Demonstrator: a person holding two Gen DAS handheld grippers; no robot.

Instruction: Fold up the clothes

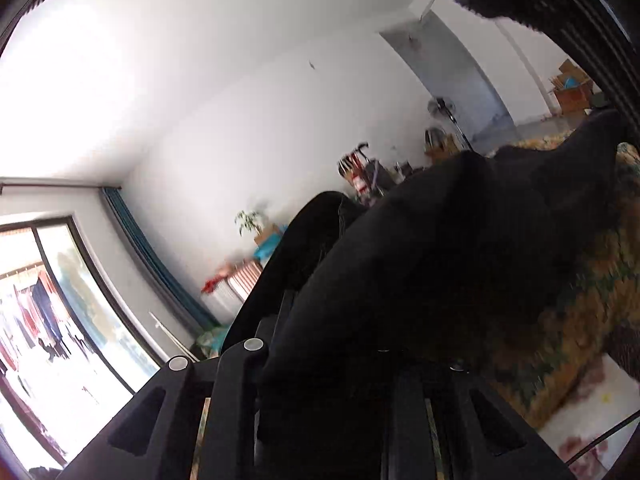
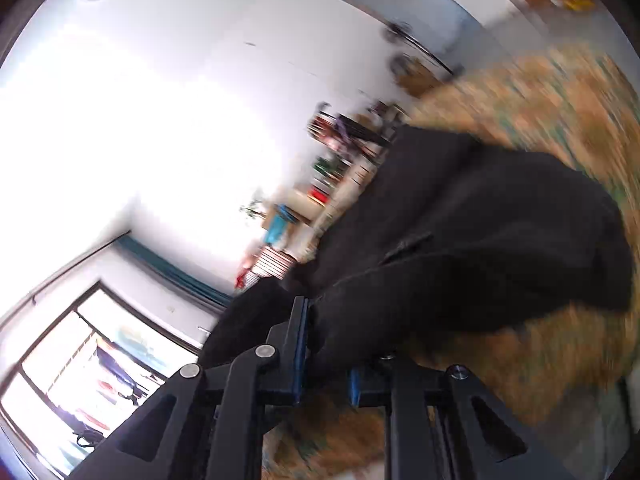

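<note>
From my feed, the left gripper [image 1: 320, 360] is clamped on the floppy black fabric garment [image 1: 440, 248], which is lifted above the orange-and-green patterned bedspread [image 1: 580, 312]; right of that, the right gripper [image 2: 326, 344] pinches it too.
</note>
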